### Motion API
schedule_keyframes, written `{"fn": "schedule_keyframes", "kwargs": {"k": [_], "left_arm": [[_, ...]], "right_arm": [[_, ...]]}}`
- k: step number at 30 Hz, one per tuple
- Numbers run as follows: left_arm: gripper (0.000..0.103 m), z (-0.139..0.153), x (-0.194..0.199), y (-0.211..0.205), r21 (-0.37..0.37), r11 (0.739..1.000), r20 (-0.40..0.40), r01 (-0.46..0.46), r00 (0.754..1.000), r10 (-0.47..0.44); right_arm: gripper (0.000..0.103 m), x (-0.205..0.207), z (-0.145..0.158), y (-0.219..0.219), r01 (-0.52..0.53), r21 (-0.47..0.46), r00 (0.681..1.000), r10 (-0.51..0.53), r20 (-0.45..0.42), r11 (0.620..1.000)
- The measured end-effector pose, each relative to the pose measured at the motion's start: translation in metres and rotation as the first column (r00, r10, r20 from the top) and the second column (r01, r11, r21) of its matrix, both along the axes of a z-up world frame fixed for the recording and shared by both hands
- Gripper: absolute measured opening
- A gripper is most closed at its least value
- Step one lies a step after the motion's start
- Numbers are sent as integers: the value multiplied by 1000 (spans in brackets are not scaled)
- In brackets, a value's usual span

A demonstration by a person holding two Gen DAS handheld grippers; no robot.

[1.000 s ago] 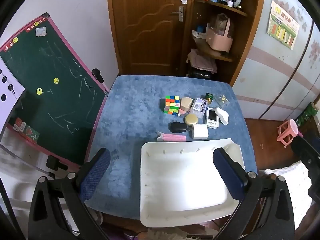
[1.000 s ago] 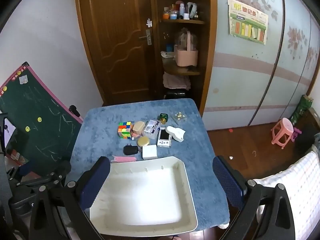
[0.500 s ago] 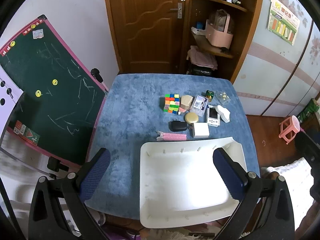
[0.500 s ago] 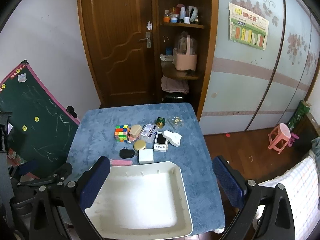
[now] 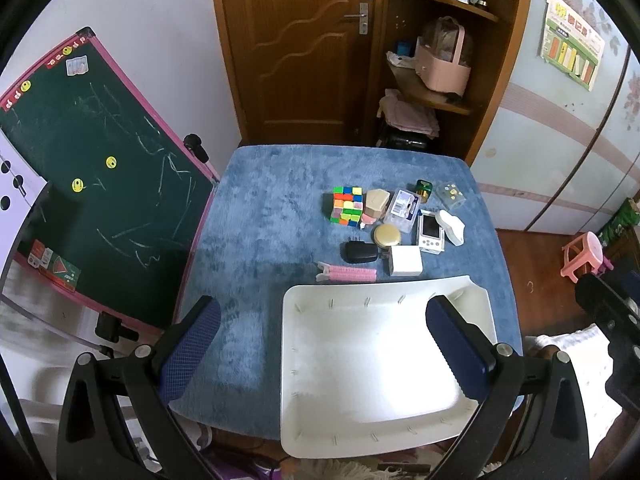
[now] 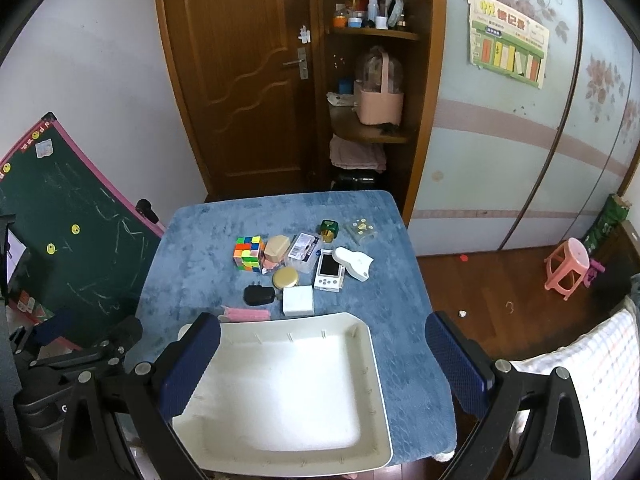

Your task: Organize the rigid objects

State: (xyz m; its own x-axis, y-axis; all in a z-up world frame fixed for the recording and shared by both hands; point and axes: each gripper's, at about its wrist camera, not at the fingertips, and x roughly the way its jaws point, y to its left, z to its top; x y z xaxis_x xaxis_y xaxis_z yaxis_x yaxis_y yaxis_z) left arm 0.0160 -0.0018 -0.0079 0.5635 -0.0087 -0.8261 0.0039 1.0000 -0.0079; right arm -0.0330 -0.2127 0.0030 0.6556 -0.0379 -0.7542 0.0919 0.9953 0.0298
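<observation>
Both tools are spread wide with nothing in them: the left tool point(image 5: 322, 350) and right tool point(image 6: 322, 360) hang above the white tray point(image 5: 384, 432), which sits empty at the 6 o'clock edge of the blue surface point(image 5: 264, 216). The clutter is bunched just past the tray at 12 o'clock: puzzle cube point(image 5: 347, 205), black charger point(image 5: 359, 252), pink roller point(image 5: 348, 274), white box point(image 5: 406, 261), little game console point(image 5: 431, 233).

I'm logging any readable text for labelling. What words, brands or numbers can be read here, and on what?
Wall poster: a large headline in Chinese characters, too blurred to quote.
Clear box label: print too small to read.
Chalkboard: scribbles and stickers only, no words legible.
Nothing else carries readable text.
</observation>
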Motion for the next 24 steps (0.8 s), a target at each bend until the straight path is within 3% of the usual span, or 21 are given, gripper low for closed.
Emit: {"fn": "schedule_keyframes", "kwargs": {"k": [24], "left_arm": [[102,-4,12,-14,-4,1000,-23,11,1000,-11]], "right_arm": [[102,16,-5,-5,-17,5,1000,17,-5,1000]]}}
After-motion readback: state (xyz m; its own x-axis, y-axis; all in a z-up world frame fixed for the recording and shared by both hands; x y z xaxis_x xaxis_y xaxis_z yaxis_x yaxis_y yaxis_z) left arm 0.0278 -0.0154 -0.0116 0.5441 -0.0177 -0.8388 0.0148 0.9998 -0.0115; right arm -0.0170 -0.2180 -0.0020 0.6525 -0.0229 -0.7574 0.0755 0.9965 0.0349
